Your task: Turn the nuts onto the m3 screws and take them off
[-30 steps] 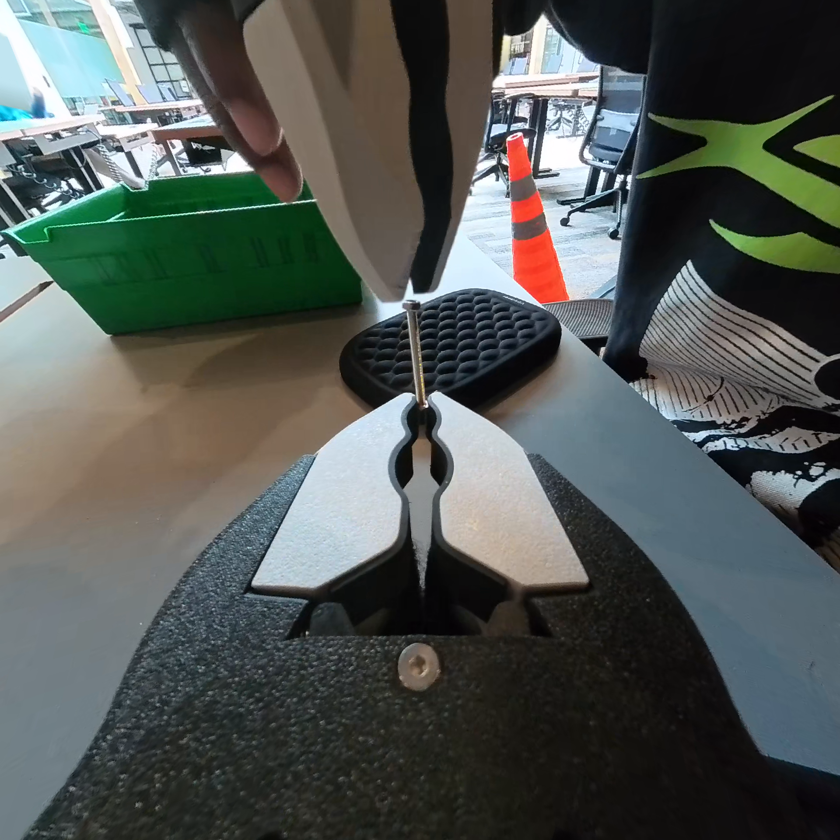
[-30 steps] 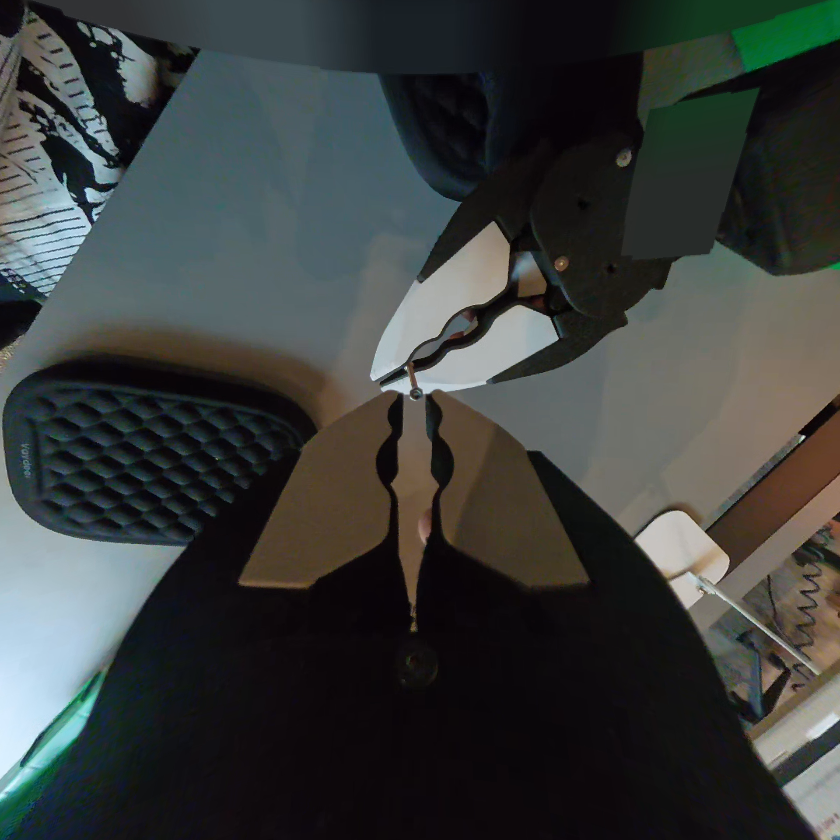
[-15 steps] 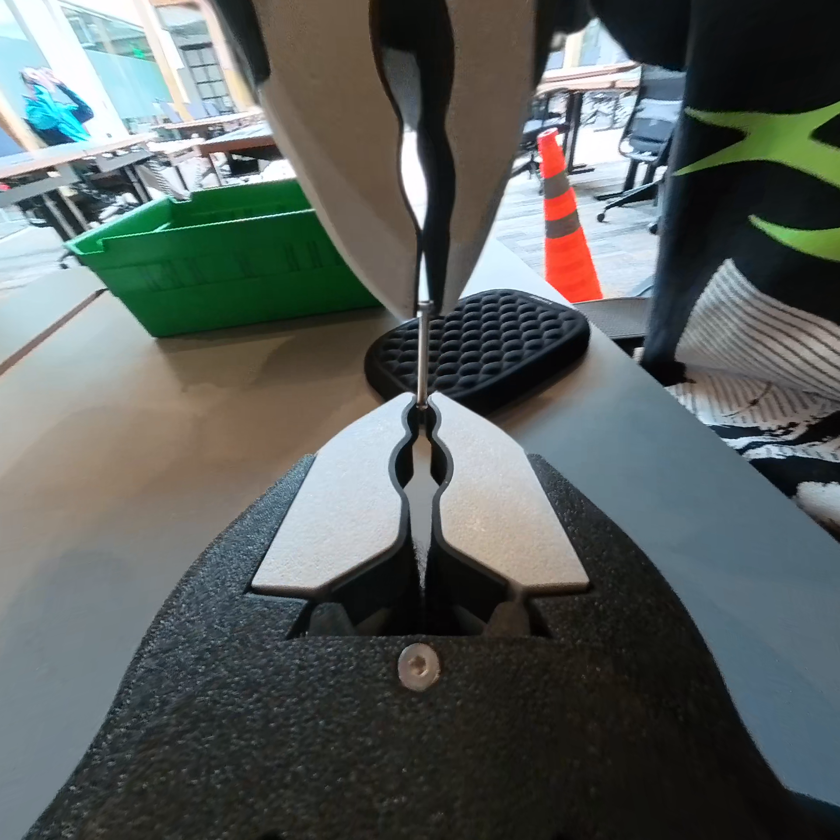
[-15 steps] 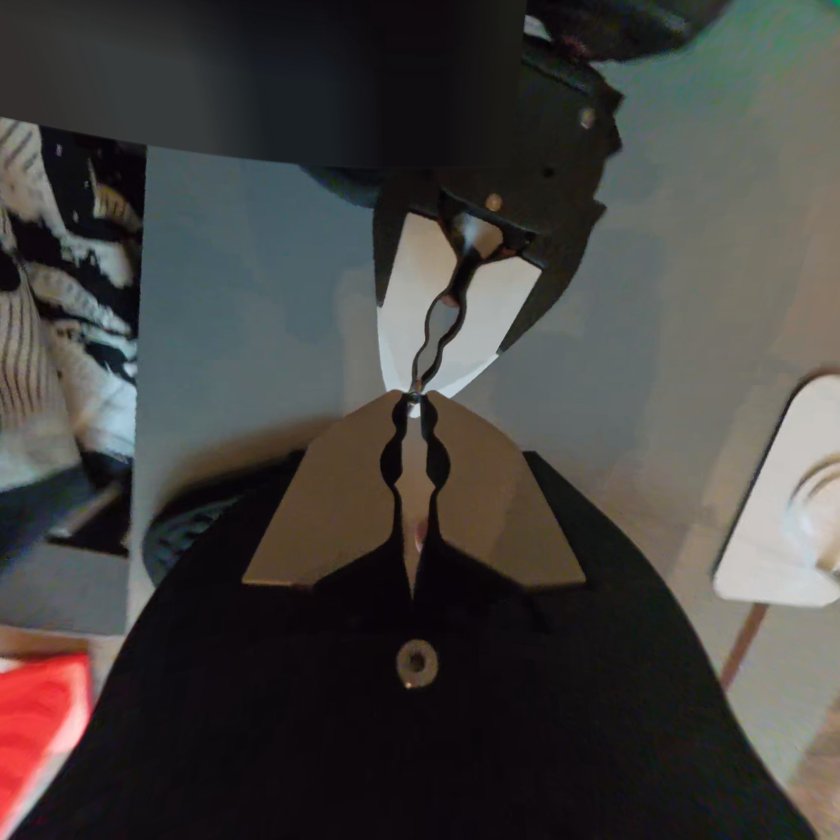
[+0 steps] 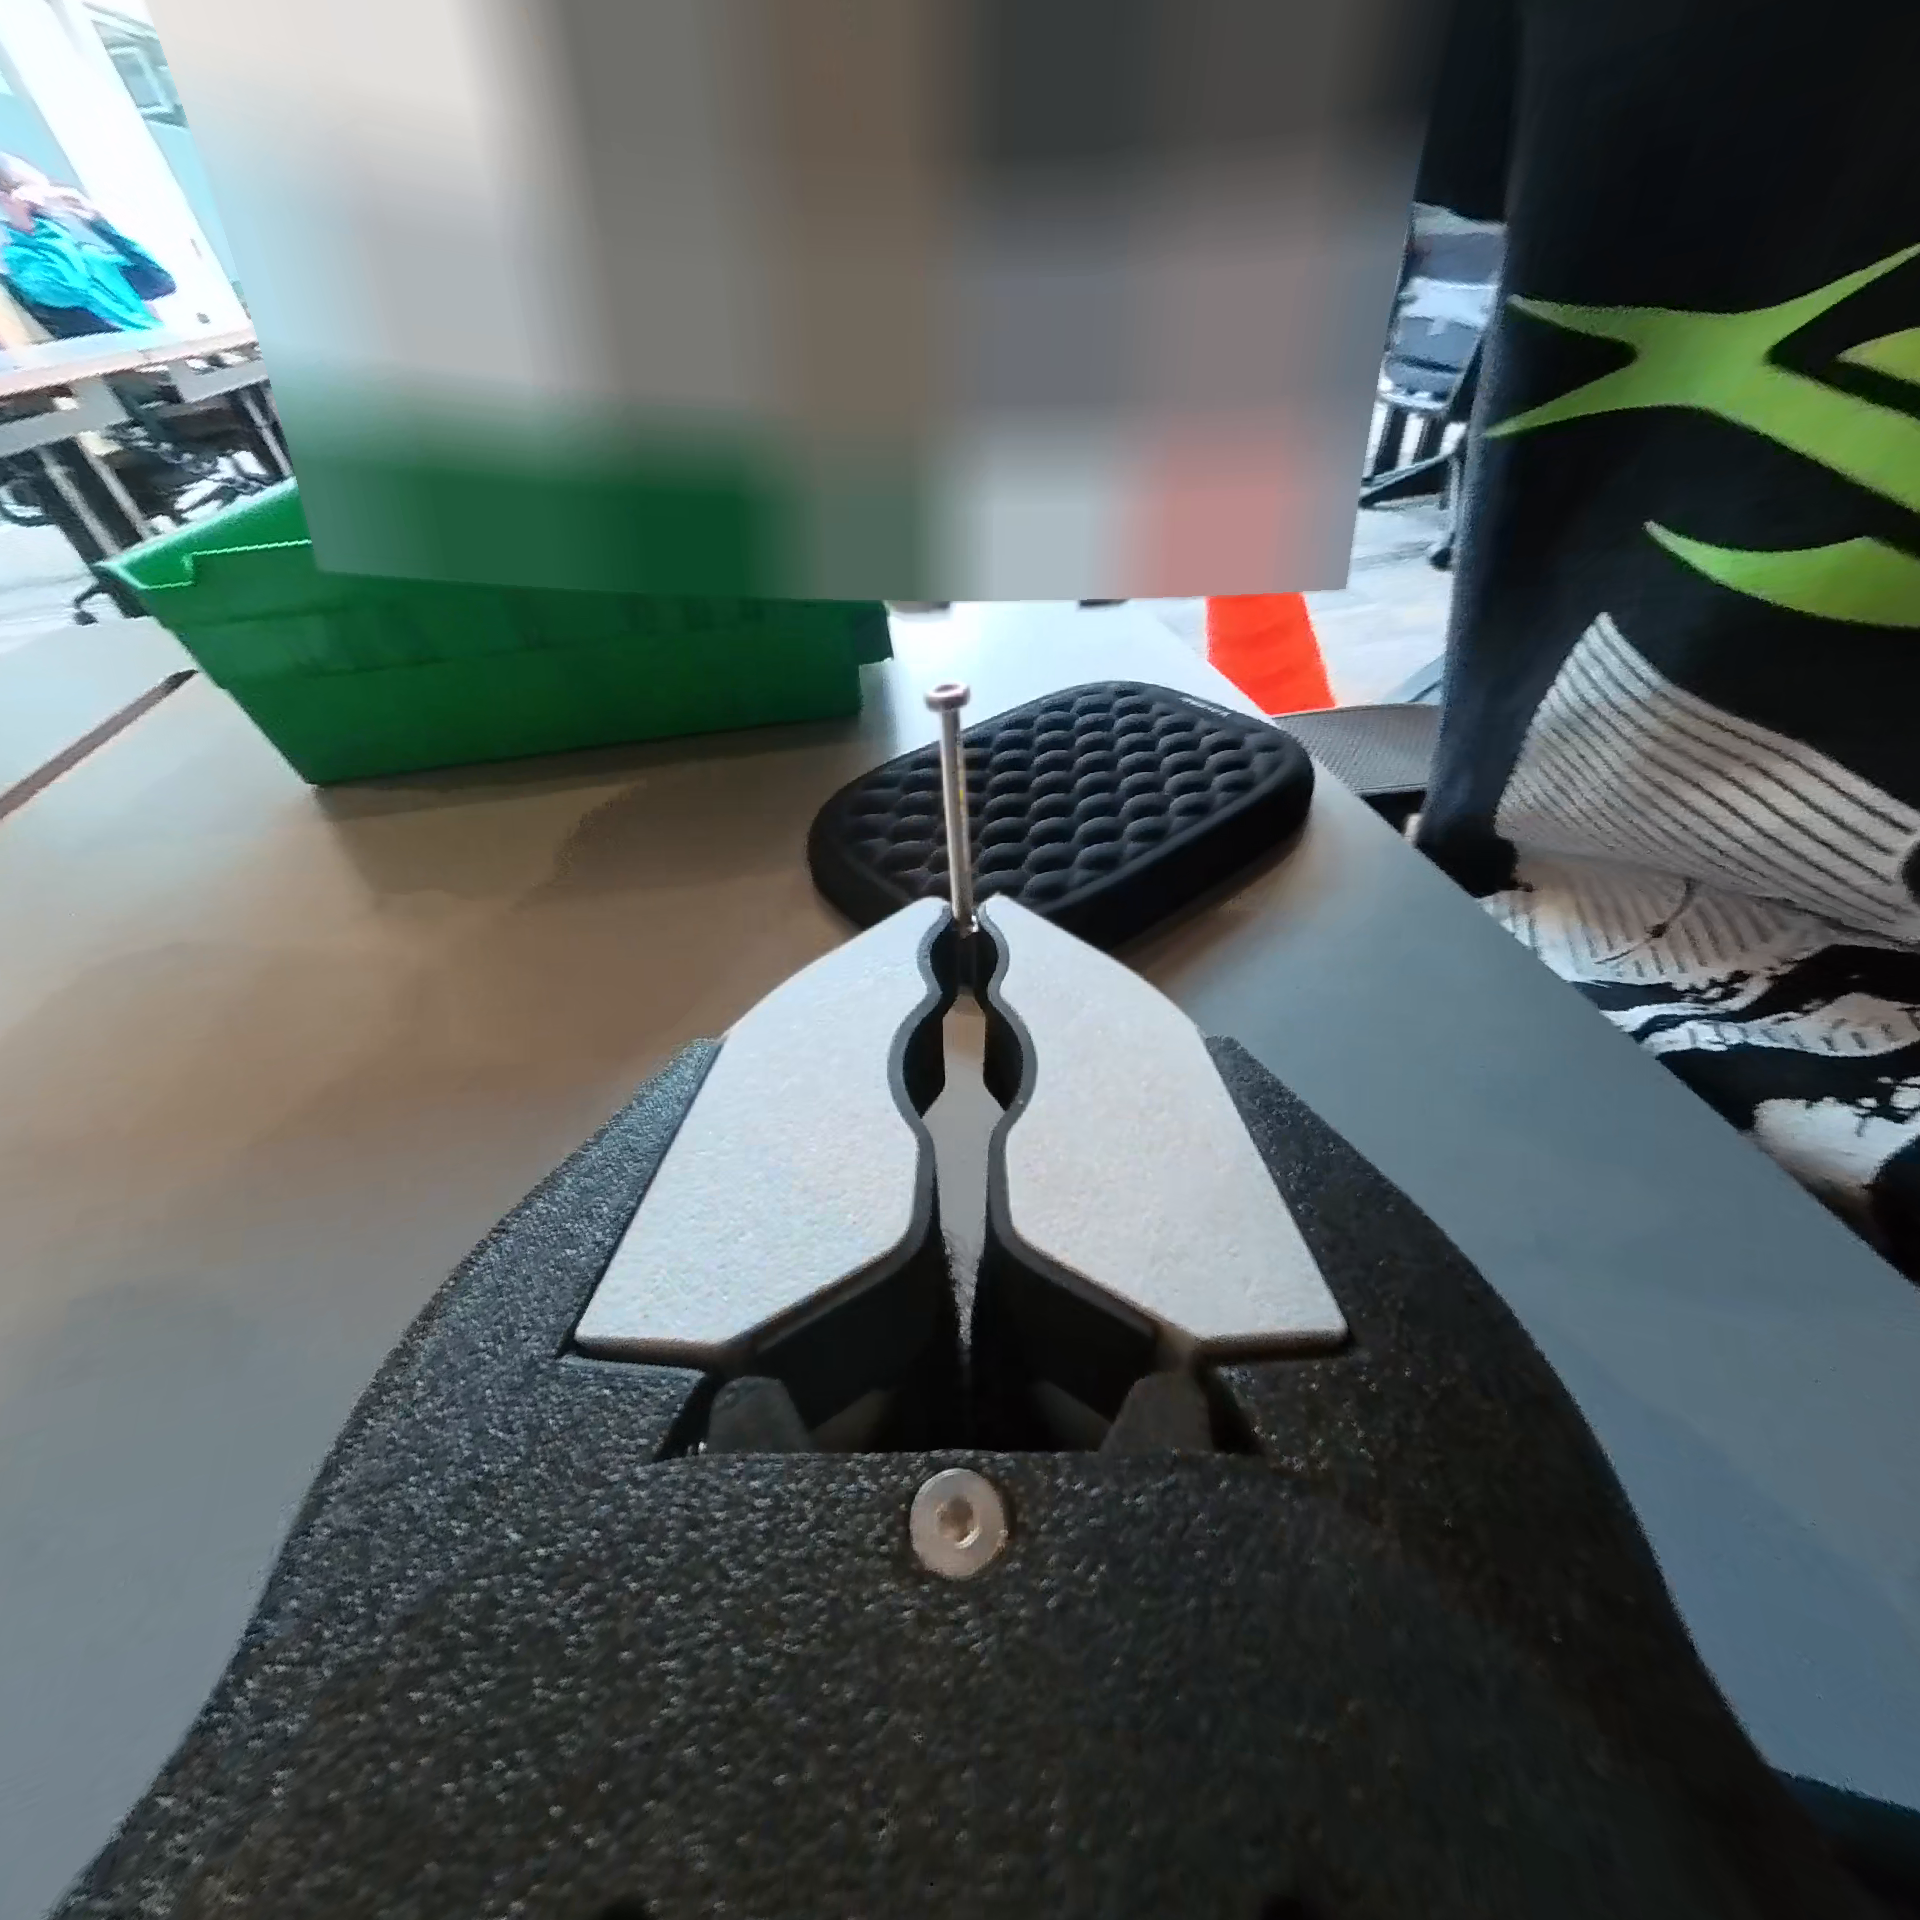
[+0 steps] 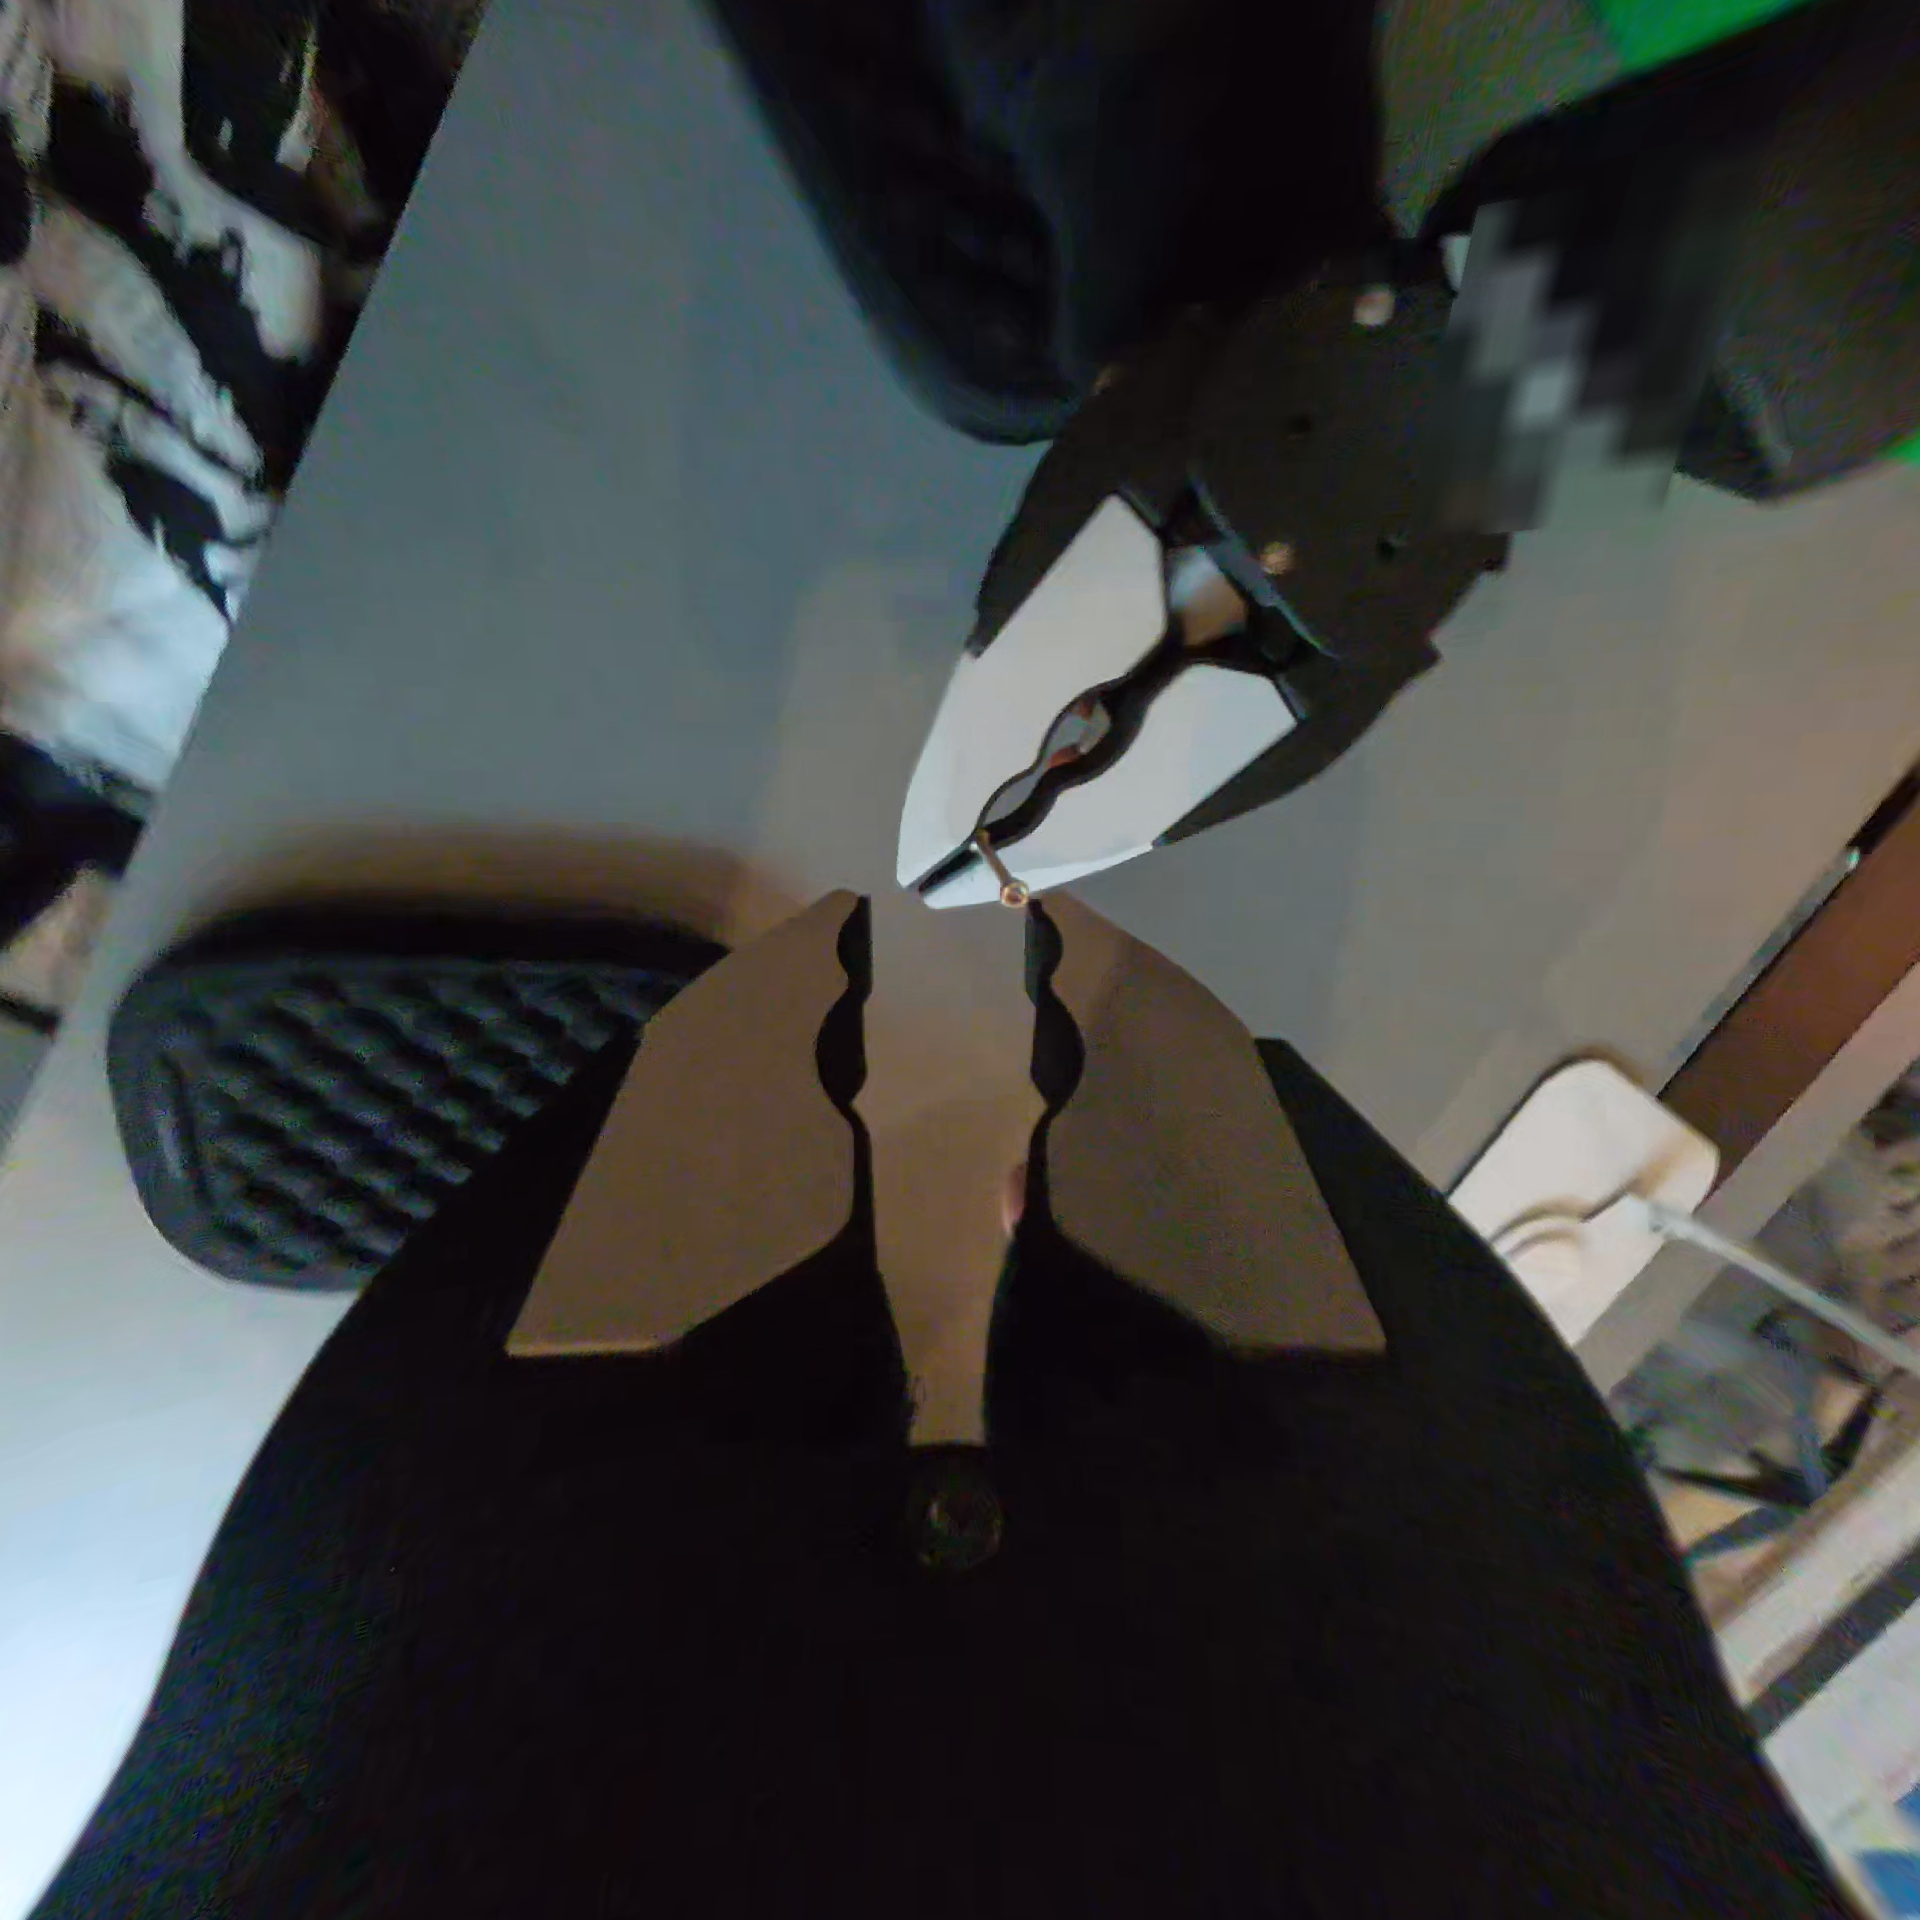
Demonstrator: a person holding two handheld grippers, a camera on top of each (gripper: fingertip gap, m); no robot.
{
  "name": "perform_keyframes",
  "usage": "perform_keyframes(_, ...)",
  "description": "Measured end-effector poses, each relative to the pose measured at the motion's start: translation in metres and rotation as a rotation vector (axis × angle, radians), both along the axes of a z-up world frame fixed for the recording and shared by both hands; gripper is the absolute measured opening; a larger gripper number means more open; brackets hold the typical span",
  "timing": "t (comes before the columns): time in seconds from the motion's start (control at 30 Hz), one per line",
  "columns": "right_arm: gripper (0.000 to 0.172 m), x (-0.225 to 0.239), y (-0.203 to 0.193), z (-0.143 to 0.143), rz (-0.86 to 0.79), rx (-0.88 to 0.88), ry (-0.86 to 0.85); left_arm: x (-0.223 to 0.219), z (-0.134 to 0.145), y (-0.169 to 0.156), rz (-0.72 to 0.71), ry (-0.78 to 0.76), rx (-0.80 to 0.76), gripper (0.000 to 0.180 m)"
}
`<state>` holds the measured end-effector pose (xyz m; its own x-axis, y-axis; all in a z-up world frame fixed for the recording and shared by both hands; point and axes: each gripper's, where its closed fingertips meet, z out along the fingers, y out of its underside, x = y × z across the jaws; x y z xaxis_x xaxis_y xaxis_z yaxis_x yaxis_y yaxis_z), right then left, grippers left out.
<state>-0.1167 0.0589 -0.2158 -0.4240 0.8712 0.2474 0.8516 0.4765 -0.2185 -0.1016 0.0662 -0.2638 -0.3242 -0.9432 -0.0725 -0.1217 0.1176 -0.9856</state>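
screw stands upright above the tabletop, its lower end pinched in the closed left gripper so the head stays exposed; the right gripper hangs over it, fingers spread and empty, seemingly between turns; no nut is visible.

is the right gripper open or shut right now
Open. In its own wrist view the right gripper shows a wide gap between its fingertips, nothing held; the screw stays clamped in the left gripper.

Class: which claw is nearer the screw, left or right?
Left. The left claw is shut on the screw; the right claw is open just beyond its head.
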Motion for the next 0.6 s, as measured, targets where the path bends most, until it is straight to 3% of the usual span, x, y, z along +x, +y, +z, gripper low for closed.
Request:
perform_keyframes(0.23,0.017,-0.006,0.009,-0.005,0.174,-0.029,-0.077,-0.001,0.001,-0.003,-0.024,-0.002,-0.008,0.001)
perform_keyframes(0.6,0.004,-0.007,0.01,-0.009,0.142,-0.044,-0.06,-0.001,0.001,-0.003,-0.024,-0.002,-0.005,0.001)
